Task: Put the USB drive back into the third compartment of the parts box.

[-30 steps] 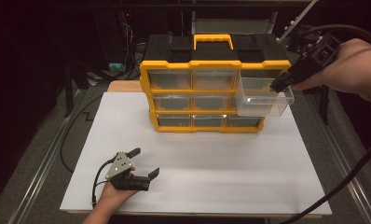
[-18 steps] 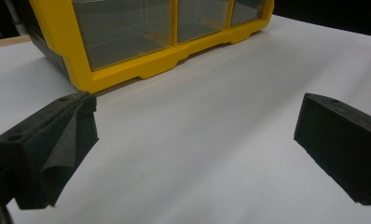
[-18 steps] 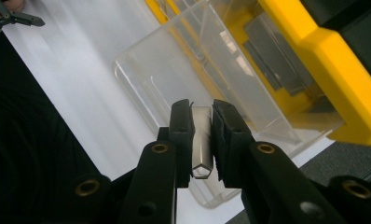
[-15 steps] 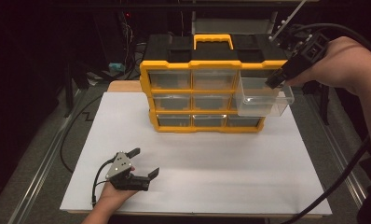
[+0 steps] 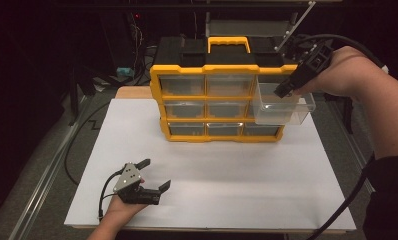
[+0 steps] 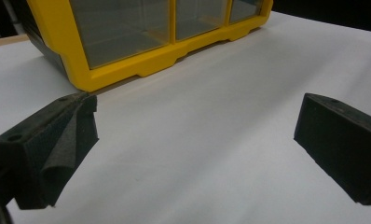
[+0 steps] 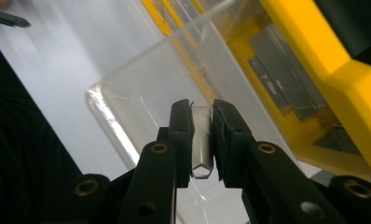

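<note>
1. The right tool point(image 5: 285, 91) is pinching the front tab of a clear drawer point(image 5: 282, 106), its jaws closed on the plastic; the right gripper view is showing the tab squeezed between both pads.
2. The drawer is hanging in front of the organiser point(image 5: 219, 90) at its 3 o'clock side, overlapping the top-right and middle-right bays, well above the table point(image 5: 227, 175).
3. Judgement: the step in hand is carrying the drawer either clear of its bay or back toward it. Doing it well is calling for keeping the drawer level, moving straight along the bay's axis, and avoiding twist at the thin tab, which could slip.
4. The right hand point(image 5: 337, 75) is reaching in from 2 o'clock, forearm angled down and inward, tool pointing toward the organiser's front.
5. The left tool point(image 5: 156, 175) is resting low at 7 o'clock on the white sheet point(image 5: 237, 165), jaws standing wide apart, holding nothing.
</note>
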Demonstrator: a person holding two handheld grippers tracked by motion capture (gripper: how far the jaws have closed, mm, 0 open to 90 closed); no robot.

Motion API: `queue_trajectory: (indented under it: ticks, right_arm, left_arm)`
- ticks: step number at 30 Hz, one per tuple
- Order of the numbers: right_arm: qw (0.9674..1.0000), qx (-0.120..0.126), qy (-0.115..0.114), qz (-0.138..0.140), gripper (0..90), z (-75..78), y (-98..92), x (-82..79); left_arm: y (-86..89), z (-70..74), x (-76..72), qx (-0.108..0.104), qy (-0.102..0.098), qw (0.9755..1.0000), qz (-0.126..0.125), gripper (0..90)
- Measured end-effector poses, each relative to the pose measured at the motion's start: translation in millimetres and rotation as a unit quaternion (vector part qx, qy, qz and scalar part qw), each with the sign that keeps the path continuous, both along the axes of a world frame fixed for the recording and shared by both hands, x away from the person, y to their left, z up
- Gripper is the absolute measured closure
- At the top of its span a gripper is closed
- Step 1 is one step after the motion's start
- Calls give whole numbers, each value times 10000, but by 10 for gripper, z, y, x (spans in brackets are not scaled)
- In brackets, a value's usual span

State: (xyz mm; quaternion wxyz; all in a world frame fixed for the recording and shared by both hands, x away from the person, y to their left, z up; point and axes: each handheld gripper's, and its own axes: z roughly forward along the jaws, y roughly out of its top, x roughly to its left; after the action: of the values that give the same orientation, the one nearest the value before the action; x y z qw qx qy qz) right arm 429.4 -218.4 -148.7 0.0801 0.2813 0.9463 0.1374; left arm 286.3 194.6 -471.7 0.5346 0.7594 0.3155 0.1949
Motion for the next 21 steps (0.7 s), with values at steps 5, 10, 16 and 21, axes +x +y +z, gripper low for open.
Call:
queue_trajectory:
  ticks: [5,10,16,21]
  right_arm:
    - [10000,35,28,-20,796,-70,-24,28]
    - [9999,97,-29,-18,795,-33,-44,14]
    - [9999,96,-99,-4,792,4,-49,-17]
    - [9989,320,-332,10,495,81,-81,-48]
  left_arm:
    - [0,-3,-3,-1,3,10000,7,4]
    - [7,-2,4,-3,2,10000,31,5]
    - [4,0,11,-44,2,10000,35,5]
    - [4,3,5,-26,-11,10000,4,5]
